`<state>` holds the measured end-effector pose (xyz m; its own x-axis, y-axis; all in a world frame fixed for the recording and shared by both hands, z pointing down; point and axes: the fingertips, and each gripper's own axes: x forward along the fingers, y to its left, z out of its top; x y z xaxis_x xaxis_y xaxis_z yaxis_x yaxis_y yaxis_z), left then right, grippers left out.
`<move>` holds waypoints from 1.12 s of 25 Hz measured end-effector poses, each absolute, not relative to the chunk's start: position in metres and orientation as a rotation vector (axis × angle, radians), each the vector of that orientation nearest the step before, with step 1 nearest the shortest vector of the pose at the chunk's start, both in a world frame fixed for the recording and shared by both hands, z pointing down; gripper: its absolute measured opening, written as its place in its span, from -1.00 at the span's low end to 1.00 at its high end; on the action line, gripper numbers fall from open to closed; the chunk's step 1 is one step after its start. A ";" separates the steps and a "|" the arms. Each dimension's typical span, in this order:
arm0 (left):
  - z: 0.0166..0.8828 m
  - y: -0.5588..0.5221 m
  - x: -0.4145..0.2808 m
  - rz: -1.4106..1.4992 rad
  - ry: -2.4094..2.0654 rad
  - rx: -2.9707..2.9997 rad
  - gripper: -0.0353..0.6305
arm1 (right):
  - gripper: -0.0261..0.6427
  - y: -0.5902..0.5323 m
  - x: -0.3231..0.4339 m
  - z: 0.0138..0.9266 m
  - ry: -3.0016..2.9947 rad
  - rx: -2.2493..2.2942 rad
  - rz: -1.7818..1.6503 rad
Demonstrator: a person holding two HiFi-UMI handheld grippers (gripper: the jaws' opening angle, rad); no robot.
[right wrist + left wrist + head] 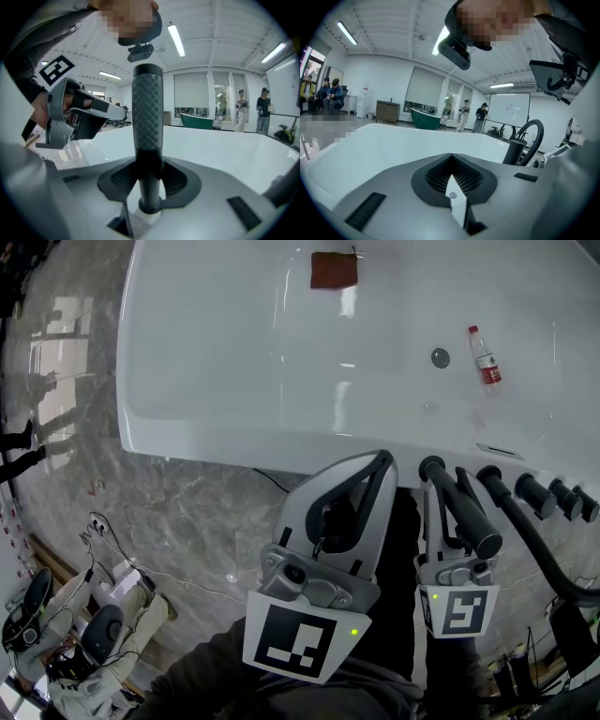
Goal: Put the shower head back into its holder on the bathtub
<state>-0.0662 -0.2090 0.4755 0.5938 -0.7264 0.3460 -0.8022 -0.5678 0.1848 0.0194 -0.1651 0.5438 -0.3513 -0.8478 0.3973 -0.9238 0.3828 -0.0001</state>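
Observation:
The black shower head [475, 517] is a slim wand with a dimpled grip. It stands upright between the jaws of my right gripper [437, 474], which is shut on its smooth lower stem. In the right gripper view the shower head [147, 108] rises straight out of the right gripper [149, 187]. My left gripper [382, 460] hangs beside it to the left, over the near rim of the white bathtub [216, 442]. In its own view the left gripper [452, 157] is shut and empty. Black fittings [548, 495] line the tub rim at the right; I cannot tell which one is the holder.
A black hose [530, 540] curves from the rim fittings down to the right. Inside the tub lie a brown cloth [334, 270], a plastic bottle [485, 357] and the drain [441, 357]. Cables and gear [94, 615] sit on the marble floor at the lower left. People stand in the background.

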 end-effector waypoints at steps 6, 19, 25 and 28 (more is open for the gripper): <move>0.469 -0.201 -0.073 0.367 -1.262 2.504 -0.88 | -0.49 -0.162 0.018 0.550 -2.326 1.520 0.365; 0.485 -0.194 -0.081 0.482 -1.340 2.546 -0.88 | -0.20 -0.153 0.018 0.546 -2.326 1.501 0.436; 0.491 -0.189 -0.071 0.508 -1.306 2.532 -0.88 | -0.20 -0.155 0.022 0.538 -2.333 1.535 0.440; 0.490 -0.190 -0.072 0.508 -1.308 2.543 -0.88 | -0.20 -0.157 0.021 0.534 -2.339 1.548 0.430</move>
<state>-0.0716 -0.1900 0.4896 0.5399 -0.7362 0.4081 -0.8185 -0.5722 0.0506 0.0208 -0.1572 0.5342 -0.3725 -0.8333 0.4085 -0.9241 0.3737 -0.0804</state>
